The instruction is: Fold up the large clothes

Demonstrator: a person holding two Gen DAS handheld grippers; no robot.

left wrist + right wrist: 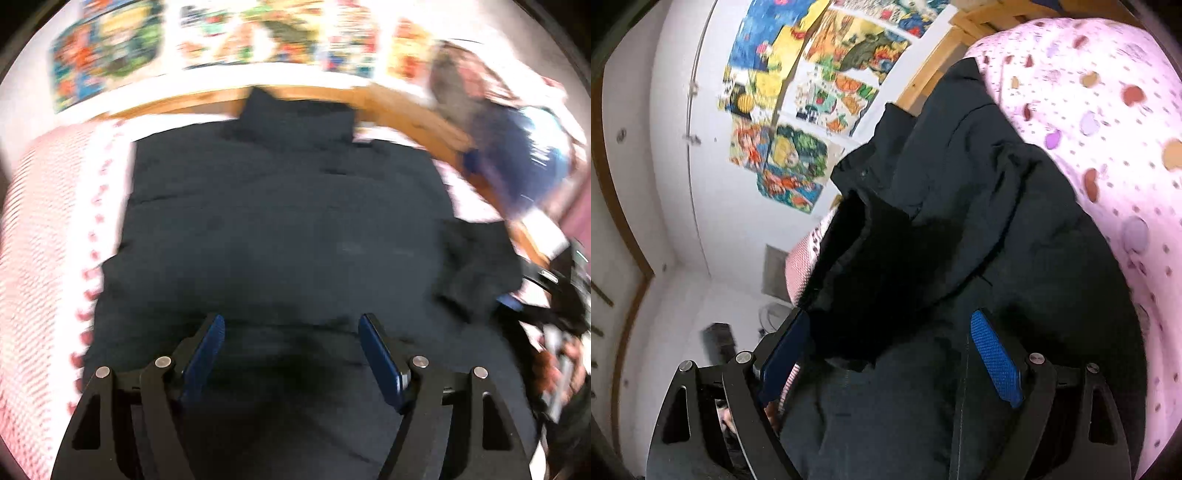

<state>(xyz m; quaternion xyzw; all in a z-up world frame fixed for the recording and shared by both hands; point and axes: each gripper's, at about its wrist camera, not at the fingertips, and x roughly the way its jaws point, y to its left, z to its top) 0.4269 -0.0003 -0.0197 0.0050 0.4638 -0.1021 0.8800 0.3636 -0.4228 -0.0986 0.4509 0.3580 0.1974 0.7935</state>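
Observation:
A large dark navy jacket lies spread on the bed, its collar toward the wooden headboard. My left gripper hovers open over the jacket's near edge, blue pads wide apart and nothing between them. In the right wrist view the same jacket is bunched up, and a raised black fold stands just ahead of my right gripper. That gripper is open; cloth lies under and between its fingers without being pinched. The left wrist view is motion-blurred.
The bed has a pink spotted cover and a pink-and-white patterned blanket at the left. A wooden bed frame runs behind, under colourful comic posters on a white wall. A hand holding black gear shows at the right edge.

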